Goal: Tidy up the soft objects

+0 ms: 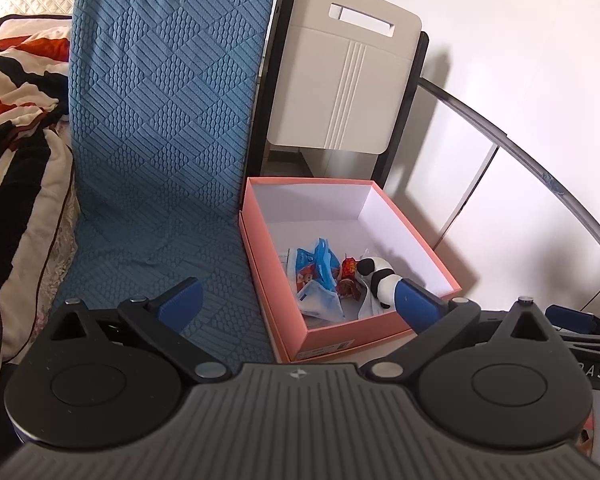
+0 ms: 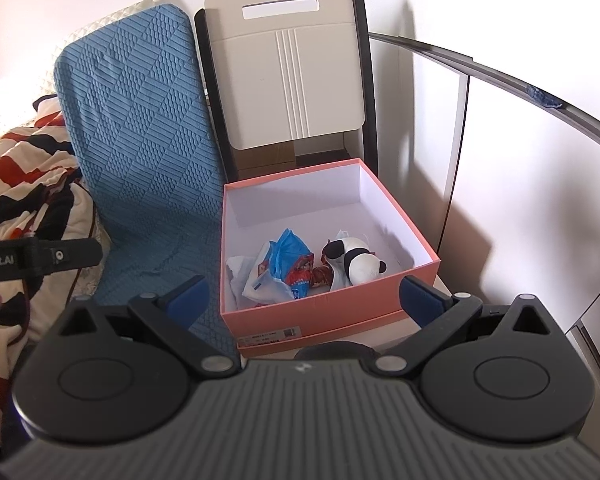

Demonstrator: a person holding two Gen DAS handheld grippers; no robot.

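An open pink box with a white inside stands on a white surface beside a blue textured cushion. Inside lie a small panda plush, blue and white soft packets and a red wrapped item. My left gripper hovers in front of the box, open and empty, its right pad overlapping the panda in the picture. My right gripper is also open and empty, before the box's near wall.
A folded white chair with a black frame leans behind the box. A striped red, black and cream blanket lies left of the cushion. White cabinet doors close the right side. The other gripper's body shows at the left edge.
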